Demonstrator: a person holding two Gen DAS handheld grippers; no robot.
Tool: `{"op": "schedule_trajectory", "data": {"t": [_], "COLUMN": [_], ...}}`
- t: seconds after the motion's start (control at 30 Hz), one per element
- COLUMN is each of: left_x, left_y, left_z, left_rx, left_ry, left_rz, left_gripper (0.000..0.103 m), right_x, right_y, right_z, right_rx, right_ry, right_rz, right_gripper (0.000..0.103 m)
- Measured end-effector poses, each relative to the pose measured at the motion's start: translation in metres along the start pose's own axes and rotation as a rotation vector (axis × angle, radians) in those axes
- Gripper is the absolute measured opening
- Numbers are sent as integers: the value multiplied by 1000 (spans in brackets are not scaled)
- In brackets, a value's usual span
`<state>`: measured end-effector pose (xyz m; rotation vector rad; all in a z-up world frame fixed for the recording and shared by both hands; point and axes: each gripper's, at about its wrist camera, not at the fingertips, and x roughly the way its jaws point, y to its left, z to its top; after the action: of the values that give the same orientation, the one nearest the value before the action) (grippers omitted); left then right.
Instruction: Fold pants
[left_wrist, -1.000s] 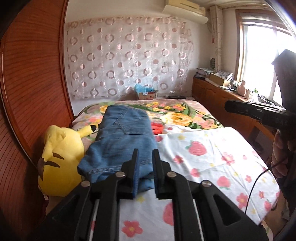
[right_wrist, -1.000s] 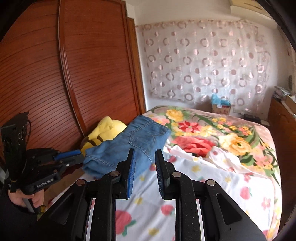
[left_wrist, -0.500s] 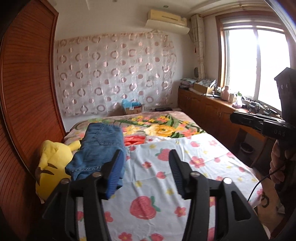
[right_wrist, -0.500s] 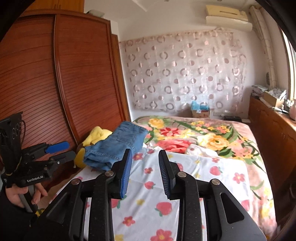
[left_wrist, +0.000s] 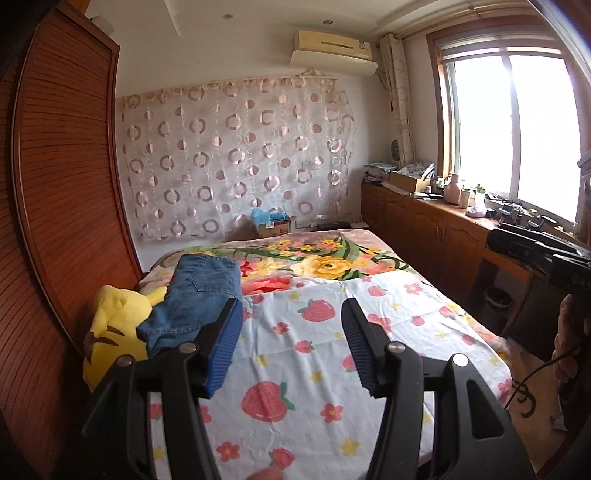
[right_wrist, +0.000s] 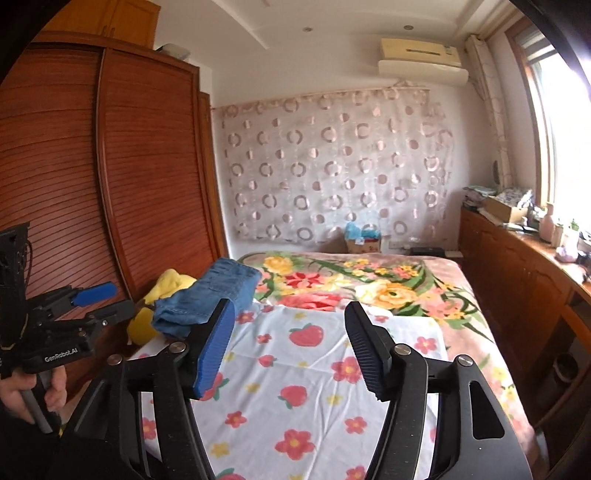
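Observation:
The blue jeans (left_wrist: 195, 295) lie folded in a compact stack on the bed's far left side, partly resting against a yellow plush toy (left_wrist: 118, 332). My left gripper (left_wrist: 291, 306) is open and empty, held well back from the jeans above the strawberry-print sheet (left_wrist: 317, 354). In the right wrist view the jeans (right_wrist: 218, 291) sit left of and beyond my right gripper (right_wrist: 290, 306), whose jaws are opening with nothing between them. The left gripper (right_wrist: 107, 302) shows at that view's left edge, held by a hand (right_wrist: 22, 398). The right gripper (left_wrist: 496, 240) juts in at the left wrist view's right edge.
A tall wooden wardrobe (right_wrist: 110, 184) lines the bed's left side. Low wooden cabinets (left_wrist: 424, 229) with clutter on top run under the window on the right. A cardboard box (left_wrist: 271, 225) stands beyond the bed's far end, before a patterned curtain. A floral blanket (right_wrist: 369, 280) covers the far half.
Both grippers have drawn back and risen away from the jeans, and both have opened. The jeans stay folded on the bed beside the plush toy.

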<state>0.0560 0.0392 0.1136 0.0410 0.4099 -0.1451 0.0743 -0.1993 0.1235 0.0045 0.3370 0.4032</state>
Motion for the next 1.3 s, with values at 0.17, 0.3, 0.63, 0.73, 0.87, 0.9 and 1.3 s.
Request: {"op": "schedule_trajectory", "data": {"t": [0.17,0.3,0.63,0.73,0.87,0.9,1.3], "left_x": [-5,-9,-10,-10,-10,-10,-12], "left_y": [-8,-12,-10,-11,-12,-12,-14], "left_z": [-6,-10,-11,-11,-11,-11,-11], "left_rx": [-27,-31,-49,-46,-49,-49,-50], "left_ry": [7,1,-9,-9,-9,-9,-12], "left_rz": [-13,17,77,78,77,76,73], "left_gripper": [55,55,55,55,55,55,55], "right_x": [-20,-29,-34,-34,-34,-34,-34], "right_y": [-7,-14,-15,-15,-16,-16,-16], "right_z": [-10,-17,-26,-27,-26,-27,-27], "right_rx": [19,32,29,27,27,27,26], "right_ry": [-12,-14,-11,-11,-11,-10,-9], "right_rz": [-53,-71,-87,-90,-90,-89,-90], "right_gripper": [73,76,76,77,77,77,77]}}
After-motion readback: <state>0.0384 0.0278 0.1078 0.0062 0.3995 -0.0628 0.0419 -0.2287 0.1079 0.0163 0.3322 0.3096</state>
